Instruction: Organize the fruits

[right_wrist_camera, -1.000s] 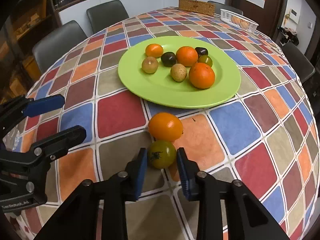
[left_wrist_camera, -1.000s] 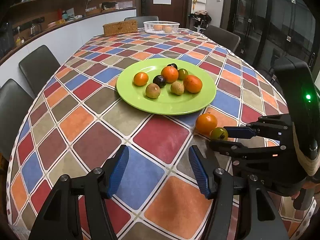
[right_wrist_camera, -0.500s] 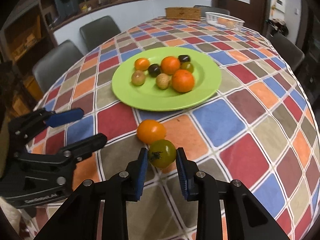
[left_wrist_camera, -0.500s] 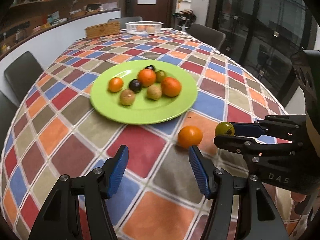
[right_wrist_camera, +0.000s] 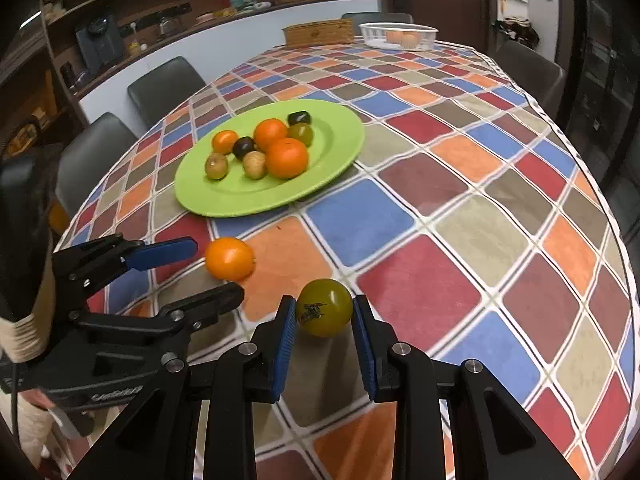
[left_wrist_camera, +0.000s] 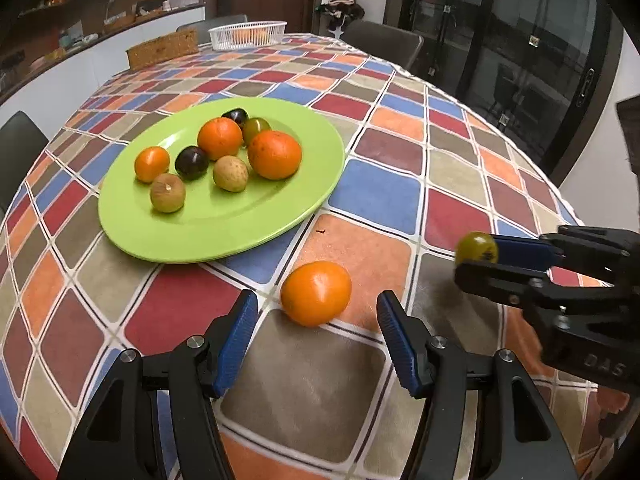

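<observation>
Green tomato (right_wrist_camera: pixel 324 307) is clamped between right gripper (right_wrist_camera: pixel 324 322) pads for transfer to green plate (right_wrist_camera: pixel 340 148), while left gripper (left_wrist_camera: pixel 314 334), jaws apart and empty, is lined up on the loose orange fruit (left_wrist_camera: pixel 316 298)

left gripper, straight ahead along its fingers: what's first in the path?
Most likely the loose orange on the tablecloth: it sits just ahead of the left gripper, roughly centred between its open fingers, not yet touched. Beyond it lies the green plate. Depth is hard to judge.
</observation>
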The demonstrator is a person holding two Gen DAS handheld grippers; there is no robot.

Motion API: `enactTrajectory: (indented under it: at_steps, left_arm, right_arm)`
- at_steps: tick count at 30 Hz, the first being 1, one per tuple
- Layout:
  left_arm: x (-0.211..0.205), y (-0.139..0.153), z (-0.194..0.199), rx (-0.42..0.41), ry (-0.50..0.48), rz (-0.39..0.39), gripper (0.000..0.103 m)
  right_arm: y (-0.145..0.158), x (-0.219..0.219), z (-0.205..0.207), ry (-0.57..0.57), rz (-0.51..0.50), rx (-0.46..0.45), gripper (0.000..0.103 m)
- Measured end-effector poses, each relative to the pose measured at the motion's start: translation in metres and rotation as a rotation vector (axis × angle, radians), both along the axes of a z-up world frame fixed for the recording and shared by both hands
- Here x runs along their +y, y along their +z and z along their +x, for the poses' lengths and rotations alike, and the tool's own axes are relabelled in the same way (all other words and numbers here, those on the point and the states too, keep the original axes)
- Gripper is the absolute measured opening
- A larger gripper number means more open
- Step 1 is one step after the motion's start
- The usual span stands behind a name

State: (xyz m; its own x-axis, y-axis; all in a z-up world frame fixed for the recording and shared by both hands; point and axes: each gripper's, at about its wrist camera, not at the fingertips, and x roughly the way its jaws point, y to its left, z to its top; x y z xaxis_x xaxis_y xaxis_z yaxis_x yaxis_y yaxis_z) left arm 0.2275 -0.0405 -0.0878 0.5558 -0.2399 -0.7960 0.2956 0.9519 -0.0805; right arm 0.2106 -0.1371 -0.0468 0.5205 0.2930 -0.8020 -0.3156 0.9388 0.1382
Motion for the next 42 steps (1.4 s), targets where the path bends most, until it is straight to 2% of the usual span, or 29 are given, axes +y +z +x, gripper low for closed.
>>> enactTrajectory:
  at_steps: [5, 6, 7, 17, 23, 31, 42]
  left_arm:
    - [-0.003, -0.004, 0.004, 0.002, 0.001, 0.019, 0.045]
    - [-0.003, -0.003, 0.004, 0.001, 0.001, 0.02, 0.038]
    - [-0.002, -0.003, 0.005, 0.003, 0.001, 0.016, 0.036]
    - [0.007, 0.008, -0.003, -0.014, 0.012, -0.037, 0.036]
    - [0.016, 0.033, -0.015, -0.071, 0.029, -0.084, 0.036]
    - [0.033, 0.068, -0.022, -0.154, 0.068, -0.093, 0.036]
    - [0.059, 0.097, 0.01, -0.225, 0.118, -0.081, 0.036]
  right_arm:
    - [-0.004, -0.006, 0.0, -0.018, 0.015, 0.01, 0.03]
    - [-0.004, -0.007, 0.0, -0.019, 0.021, 0.014, 0.03]
    - [-0.005, -0.006, 0.0, -0.018, 0.022, 0.015, 0.03]
    - [0.002, 0.001, -0.004, 0.006, 0.036, -0.001, 0.03]
    - [0.018, 0.005, -0.007, 0.018, 0.047, -0.042, 0.03]
    - [0.048, 0.015, -0.005, 0.041, 0.059, -0.116, 0.03]
    - [0.081, 0.038, 0.035, 0.08, 0.068, -0.186, 0.03]
